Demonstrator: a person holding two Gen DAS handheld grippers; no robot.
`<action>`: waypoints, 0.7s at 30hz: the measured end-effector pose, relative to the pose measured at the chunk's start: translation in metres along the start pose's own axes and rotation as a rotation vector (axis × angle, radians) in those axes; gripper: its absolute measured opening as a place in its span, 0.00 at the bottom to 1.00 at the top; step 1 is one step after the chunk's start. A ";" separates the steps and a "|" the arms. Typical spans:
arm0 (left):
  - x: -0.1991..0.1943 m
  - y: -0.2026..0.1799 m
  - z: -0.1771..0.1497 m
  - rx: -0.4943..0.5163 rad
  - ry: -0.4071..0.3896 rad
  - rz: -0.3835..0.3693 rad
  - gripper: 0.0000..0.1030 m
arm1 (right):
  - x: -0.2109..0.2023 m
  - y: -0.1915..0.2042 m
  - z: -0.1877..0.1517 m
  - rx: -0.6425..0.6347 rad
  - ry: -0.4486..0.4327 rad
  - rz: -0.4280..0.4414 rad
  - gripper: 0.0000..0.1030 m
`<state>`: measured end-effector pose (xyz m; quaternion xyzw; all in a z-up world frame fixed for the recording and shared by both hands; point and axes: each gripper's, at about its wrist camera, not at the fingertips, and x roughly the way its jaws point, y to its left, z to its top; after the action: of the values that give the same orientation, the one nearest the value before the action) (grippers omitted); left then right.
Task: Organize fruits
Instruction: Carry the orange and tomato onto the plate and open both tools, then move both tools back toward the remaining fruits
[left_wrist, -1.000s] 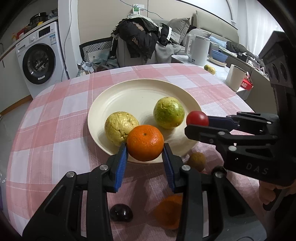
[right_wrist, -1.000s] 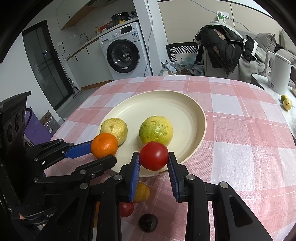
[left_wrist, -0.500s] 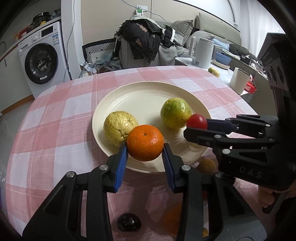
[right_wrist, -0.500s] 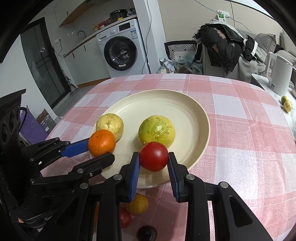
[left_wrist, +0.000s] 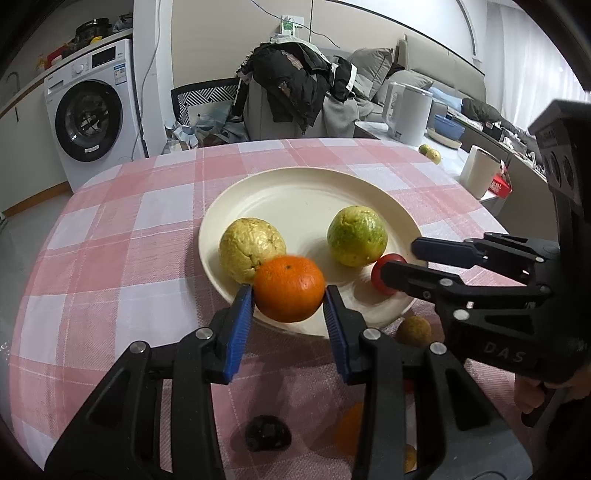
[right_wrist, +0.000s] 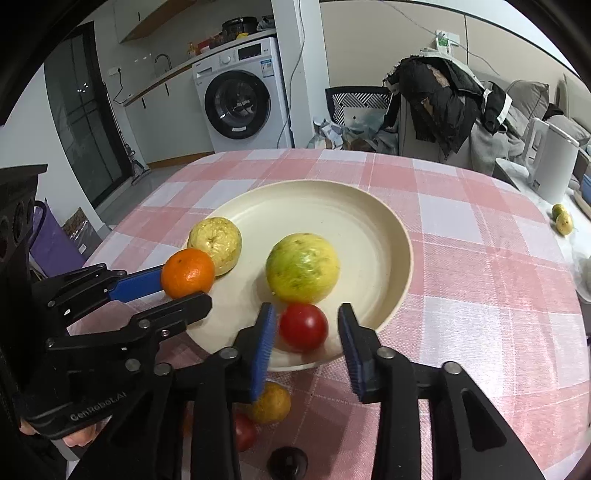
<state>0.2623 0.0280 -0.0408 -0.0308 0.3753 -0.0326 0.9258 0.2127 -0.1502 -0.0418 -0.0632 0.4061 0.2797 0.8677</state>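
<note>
**Inspector:** Right wrist view shows the right gripper (right_wrist: 306, 332) with its blue pads parted on either side of the tomato (right_wrist: 303, 326). A gap shows on both sides of the fruit. The jaws have just been opening, and the tomato sits between them on the near rim area of the cream plate (right_wrist: 369, 229), released.

**Assistant:** And the left gripper (left_wrist: 289, 306)?

**Inspector:** Clamped on the orange (left_wrist: 289, 288), both pads pressed against its flanks. It is held over the near edge of the plate, just in front of the yellow wrinkled fruit (left_wrist: 251, 248). Whether the orange rests on the plate surface cannot be told.

**Assistant:** What governs the coming move?

**Inspector:** Judgement only: the tomato lies dead ahead of the right gripper, between the pads, with the green-yellow fruit (right_wrist: 302, 266) just beyond it. Pulling straight back along the fingers' line should clear it without a nudge; a sideways exit risks rolling it off the rim.

**Assistant:** Remaining stock?

**Inspector:** On the checked tablecloth (right_wrist: 480, 280), near side of the plate, below the grippers: a yellow-orange fruit (right_wrist: 271, 404), a red fruit (right_wrist: 244, 432) and a dark fruit (right_wrist: 287, 461). The right gripper appears the nearer to them.
</note>
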 end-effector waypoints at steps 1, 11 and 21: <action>-0.003 0.001 -0.001 0.000 -0.009 0.001 0.34 | -0.003 0.000 0.000 -0.001 -0.006 0.000 0.46; -0.053 0.009 -0.010 -0.001 -0.111 0.038 0.71 | -0.033 -0.005 -0.013 0.015 -0.063 -0.017 0.91; -0.092 0.020 -0.029 -0.032 -0.161 0.062 0.96 | -0.059 0.010 -0.028 -0.029 -0.121 0.017 1.00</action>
<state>0.1769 0.0549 0.0008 -0.0368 0.3009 0.0045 0.9529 0.1575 -0.1769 -0.0154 -0.0553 0.3492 0.2963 0.8872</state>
